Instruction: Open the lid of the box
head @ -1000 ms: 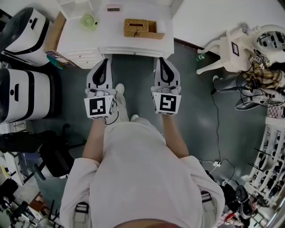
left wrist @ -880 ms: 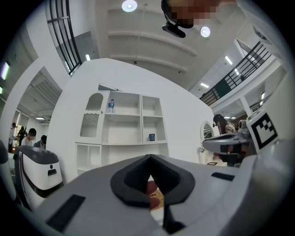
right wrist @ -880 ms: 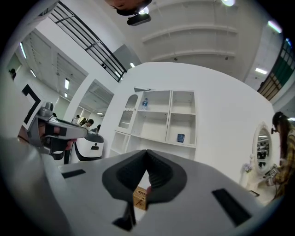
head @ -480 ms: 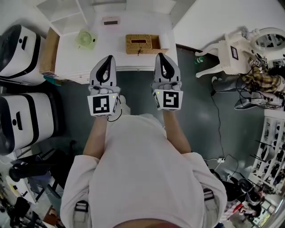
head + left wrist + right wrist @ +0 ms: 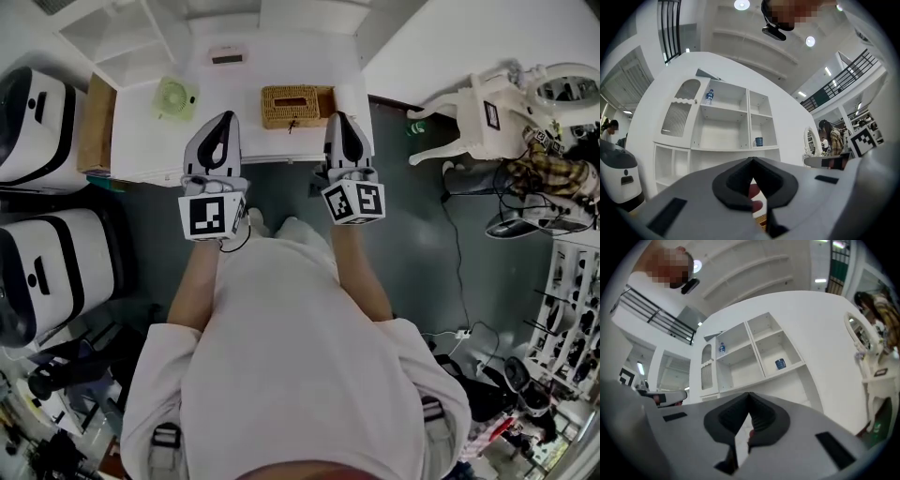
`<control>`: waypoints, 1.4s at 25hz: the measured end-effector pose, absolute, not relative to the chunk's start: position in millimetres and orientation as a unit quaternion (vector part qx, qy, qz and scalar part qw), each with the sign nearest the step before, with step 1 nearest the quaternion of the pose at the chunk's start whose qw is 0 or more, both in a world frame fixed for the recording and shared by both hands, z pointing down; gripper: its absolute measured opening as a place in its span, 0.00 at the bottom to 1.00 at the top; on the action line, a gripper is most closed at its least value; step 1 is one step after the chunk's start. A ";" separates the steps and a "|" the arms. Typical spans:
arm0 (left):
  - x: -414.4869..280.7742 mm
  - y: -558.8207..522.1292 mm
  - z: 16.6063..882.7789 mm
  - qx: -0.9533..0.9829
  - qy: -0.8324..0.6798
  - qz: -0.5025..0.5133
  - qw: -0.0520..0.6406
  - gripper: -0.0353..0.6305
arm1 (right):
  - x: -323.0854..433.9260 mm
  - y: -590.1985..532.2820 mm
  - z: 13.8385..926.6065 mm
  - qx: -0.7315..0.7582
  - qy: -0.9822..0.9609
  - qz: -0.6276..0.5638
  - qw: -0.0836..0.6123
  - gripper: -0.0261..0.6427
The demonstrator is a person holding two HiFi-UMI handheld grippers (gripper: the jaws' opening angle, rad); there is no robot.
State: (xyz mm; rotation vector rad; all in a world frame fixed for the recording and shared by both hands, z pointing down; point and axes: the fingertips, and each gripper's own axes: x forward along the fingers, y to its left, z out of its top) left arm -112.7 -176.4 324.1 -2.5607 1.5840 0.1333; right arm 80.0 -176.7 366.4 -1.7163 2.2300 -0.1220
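A woven wicker box (image 5: 291, 105) with its lid down stands on the white table (image 5: 141, 150), near the front edge. My left gripper (image 5: 225, 116) hovers over the table's front edge, just left of the box, jaws shut and empty. My right gripper (image 5: 339, 116) sits just right of the box, also shut with nothing held. Both gripper views look up past the closed tips (image 5: 751, 160) (image 5: 749, 394) at a white shelf unit. A sliver of the wicker box (image 5: 762, 220) shows under the left jaws.
A small green fan (image 5: 173, 97) and a small flat device (image 5: 228, 58) lie on the table. A cardboard box (image 5: 94, 122) and white rounded machines (image 5: 42, 108) stand at the left. A white chair (image 5: 483, 108) and cables are on the floor to the right.
The person has stepped closer to the table. Both grippers have moved forward, from over the floor to the table's front edge beside the box. Jaws stay shut.
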 end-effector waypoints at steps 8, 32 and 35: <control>-109.0 -193.7 337.4 -0.852 0.520 0.017 0.061 0.05 | 115.3 -205.6 429.4 -0.562 0.720 -0.207 0.350 0.04; -105.0 -222.2 393.3 -0.852 0.519 0.003 0.071 0.05 | 101.4 -268.8 640.8 -0.440 0.607 -0.445 0.490 0.28; -103.2 -227.2 407.1 -0.850 0.521 0.015 0.074 0.05 | 100.0 -274.4 671.6 -0.433 0.591 -0.463 0.499 0.28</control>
